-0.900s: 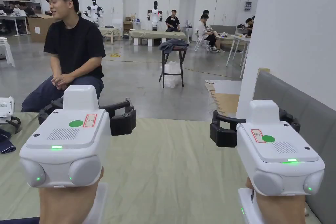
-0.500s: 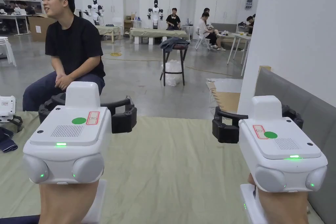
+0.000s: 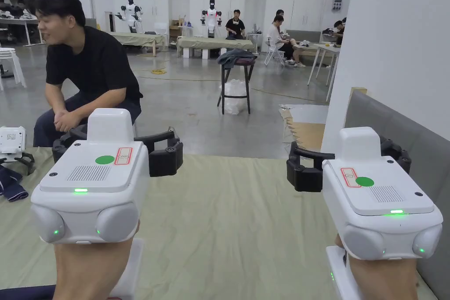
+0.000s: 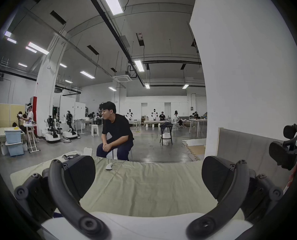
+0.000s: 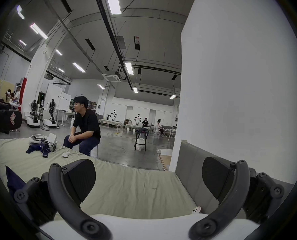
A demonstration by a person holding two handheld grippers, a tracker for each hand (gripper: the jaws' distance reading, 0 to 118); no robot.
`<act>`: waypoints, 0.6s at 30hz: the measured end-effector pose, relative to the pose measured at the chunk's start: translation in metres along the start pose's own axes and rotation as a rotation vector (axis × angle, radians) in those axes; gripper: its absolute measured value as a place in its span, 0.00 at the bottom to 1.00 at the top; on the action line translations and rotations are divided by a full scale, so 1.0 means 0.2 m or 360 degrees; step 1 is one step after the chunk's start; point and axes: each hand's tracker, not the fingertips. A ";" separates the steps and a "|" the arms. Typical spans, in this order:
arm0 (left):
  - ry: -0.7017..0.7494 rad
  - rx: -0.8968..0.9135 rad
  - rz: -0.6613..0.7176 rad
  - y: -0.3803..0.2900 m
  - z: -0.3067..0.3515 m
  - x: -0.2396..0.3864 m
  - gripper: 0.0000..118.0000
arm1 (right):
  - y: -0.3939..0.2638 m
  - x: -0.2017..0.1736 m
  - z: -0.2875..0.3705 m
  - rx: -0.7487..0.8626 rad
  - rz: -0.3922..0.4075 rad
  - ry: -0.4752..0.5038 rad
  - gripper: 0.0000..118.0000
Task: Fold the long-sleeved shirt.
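You hold the left gripper (image 4: 148, 179) and the right gripper (image 5: 148, 179) side by side above the table (image 3: 237, 226), which is covered with a pale green cloth. On both, the jaws are released, spread wide with bare cloth showing between them, grasping nothing. In the head view the left gripper (image 3: 116, 151) hangs over the table's left half and the right gripper (image 3: 349, 162) over its right half, next to the grey padded panel (image 3: 395, 138) that runs along the table's right edge.

A dark blue garment (image 5: 38, 148), which may be the long-sleeved shirt, lies crumpled at the table's far left corner, well apart from both grippers; whether it has long sleeves you cannot tell. It touches a white device (image 5: 51, 139) beside it. A small white handheld device (image 5: 66, 154) rests near the table's far edge. A person in a black T-shirt (image 3: 88, 72) sits just beyond the table's far left side.
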 end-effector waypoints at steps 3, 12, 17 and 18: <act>0.0003 0.0007 -0.0006 0.00 0.00 0.01 0.94 | 0.00 -0.01 0.01 0.0006 -0.0010 0.0008 1.00; 0.0018 0.0059 0.0002 -0.02 0.02 0.01 0.94 | 0.00 -0.03 0.03 0.0040 -0.0035 -0.0005 1.00; -0.0024 0.0109 -0.0046 -0.04 0.04 0.00 0.62 | 0.01 -0.04 0.06 0.0082 -0.0004 -0.0020 0.51; -0.0035 0.0099 -0.0055 -0.04 0.03 0.01 0.25 | 0.01 -0.05 0.06 0.0083 0.0007 -0.0024 0.08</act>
